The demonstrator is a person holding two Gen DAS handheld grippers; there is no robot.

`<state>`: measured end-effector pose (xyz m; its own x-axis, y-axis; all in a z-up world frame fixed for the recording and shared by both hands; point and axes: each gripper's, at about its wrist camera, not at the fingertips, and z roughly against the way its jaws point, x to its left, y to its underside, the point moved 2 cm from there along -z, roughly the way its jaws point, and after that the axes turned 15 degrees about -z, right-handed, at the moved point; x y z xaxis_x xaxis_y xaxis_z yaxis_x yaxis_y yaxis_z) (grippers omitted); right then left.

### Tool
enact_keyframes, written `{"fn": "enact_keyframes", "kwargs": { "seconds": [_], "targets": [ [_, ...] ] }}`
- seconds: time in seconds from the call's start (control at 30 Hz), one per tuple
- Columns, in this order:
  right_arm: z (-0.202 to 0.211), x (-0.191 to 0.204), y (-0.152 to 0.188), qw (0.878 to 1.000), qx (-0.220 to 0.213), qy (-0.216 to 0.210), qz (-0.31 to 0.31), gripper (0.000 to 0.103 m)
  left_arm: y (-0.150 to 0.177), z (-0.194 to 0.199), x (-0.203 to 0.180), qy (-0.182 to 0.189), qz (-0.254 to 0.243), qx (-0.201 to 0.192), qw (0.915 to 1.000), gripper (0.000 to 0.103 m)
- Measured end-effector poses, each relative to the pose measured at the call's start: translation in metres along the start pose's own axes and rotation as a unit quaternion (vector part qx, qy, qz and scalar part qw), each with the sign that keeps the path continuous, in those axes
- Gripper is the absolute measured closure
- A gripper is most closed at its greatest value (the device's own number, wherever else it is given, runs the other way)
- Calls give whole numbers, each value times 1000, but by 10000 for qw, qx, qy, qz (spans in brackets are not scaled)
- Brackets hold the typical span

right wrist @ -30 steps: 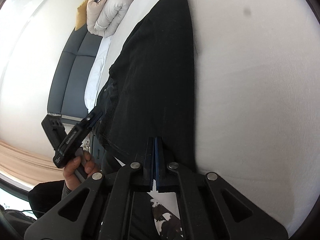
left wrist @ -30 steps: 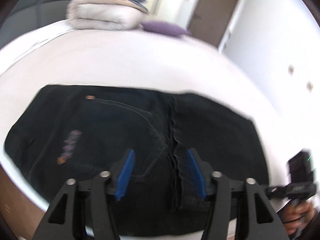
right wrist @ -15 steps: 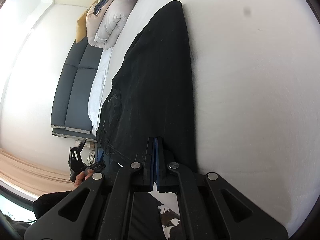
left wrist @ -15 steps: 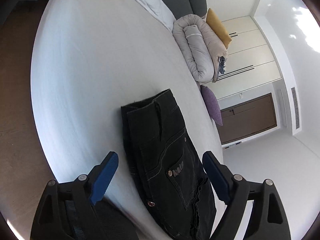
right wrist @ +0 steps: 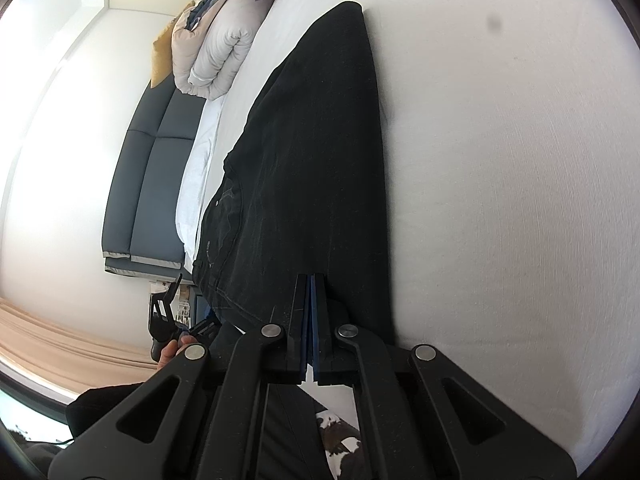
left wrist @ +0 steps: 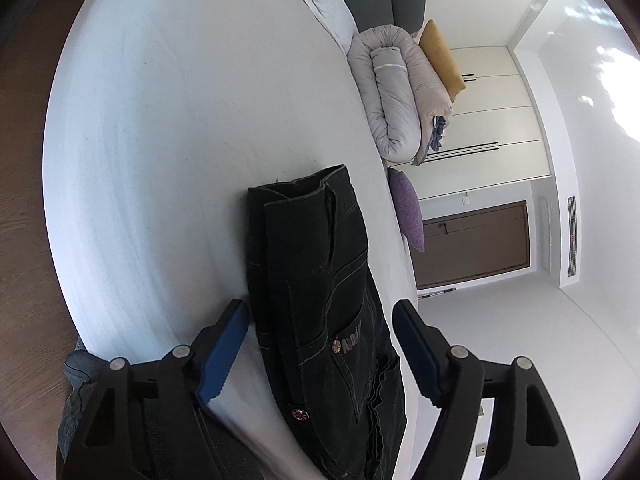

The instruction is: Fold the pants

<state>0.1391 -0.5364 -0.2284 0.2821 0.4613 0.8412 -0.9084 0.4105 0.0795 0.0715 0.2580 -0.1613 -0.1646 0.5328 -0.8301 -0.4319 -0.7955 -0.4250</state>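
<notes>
The black pants [left wrist: 316, 312] lie on the white bed [left wrist: 160, 120], running from the centre of the left wrist view down to its bottom edge, waistband end at the top, pocket studs showing low in the frame; in the right wrist view the same pants [right wrist: 316, 168] stretch from the upper middle down to the bottom centre as one long dark strip. The right gripper [right wrist: 310, 320] is clamped tight at the near end of that strip, blue pads pressed together with no gap, and it looks to be pinching the cloth edge, though the exact bite is hidden under the jaws. The left gripper [left wrist: 320, 344] is spread wide, one blue finger [left wrist: 220, 352] on each side of the pants, holding nothing. Here is the risk as I read it: only one end is gripped, so any lift or pull from the right could drag the whole strip across the sheet and skew the layers. The waistband end already looks uneven, one layer stepped behind the other, so a fold made now could lock in that offset. If the left closes where it sits, it may catch only the top layer. Further out, a rolled duvet [left wrist: 396, 96], a yellow cushion [left wrist: 440, 60] and a purple pillow [left wrist: 406, 208] sit upper right, well apart.
</notes>
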Motion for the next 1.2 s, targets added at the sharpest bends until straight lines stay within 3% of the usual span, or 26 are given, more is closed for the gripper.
{"fn": "enact_keyframes", "kwargs": {
  "seconds": [0.1, 0.33, 0.53, 0.63, 0.7, 0.73, 0.83, 0.87, 1.0, 1.07, 1.1, 1.17, 1.2],
  "targets": [
    [-1, 0, 0, 10000, 1, 2, -1, 103, 3, -8, 1, 21, -4, 134, 9999, 29],
    [0, 0, -1, 10000, 9, -10, -1, 103, 2, -15, 14, 606, 559, 158, 9965, 31],
    [0, 3, 0, 10000, 10, -13, 73, 103, -8, -27, 11, 712, 703, 132, 9949, 56],
    [4, 14, 2, 9997, -70, 99, 223, 98, -10, -35, 8, 824, 681, 147, 9942, 74],
    [11, 29, 2, 9985, -199, 226, 465, 91, -10, -36, 8, 834, 638, 132, 9944, 81],
    [13, 39, 2, 9979, -225, 217, 569, 81, -10, -35, 10, 830, 618, 119, 9946, 83],
    [16, 74, -2, 9961, -294, 64, 831, 39, -7, -33, 17, 777, 699, 25, 9945, 89],
    [14, 89, -4, 9947, -336, 2, 973, 38, -6, -32, 17, 729, 674, -12, 9951, 89],
    [-28, 136, -13, 9925, 157, 32, 1213, 38, -6, -26, 3, 434, 227, -164, 9987, 89],
    [-63, 152, -18, 9906, 490, 139, 1271, 43, -5, -25, 0, 361, 161, -230, 9990, 89],
    [-79, 157, -21, 9898, 585, 201, 1283, 48, -4, -24, 1, 347, 185, -271, 9989, 89],
    [-113, 163, -24, 9882, 873, 312, 1220, 71, -3, -23, 5, 289, 245, -330, 9987, 89],
    [-129, 164, -25, 9876, 981, 367, 1169, 72, -2, -23, 7, 285, 271, -351, 9986, 89]
  ]
}}
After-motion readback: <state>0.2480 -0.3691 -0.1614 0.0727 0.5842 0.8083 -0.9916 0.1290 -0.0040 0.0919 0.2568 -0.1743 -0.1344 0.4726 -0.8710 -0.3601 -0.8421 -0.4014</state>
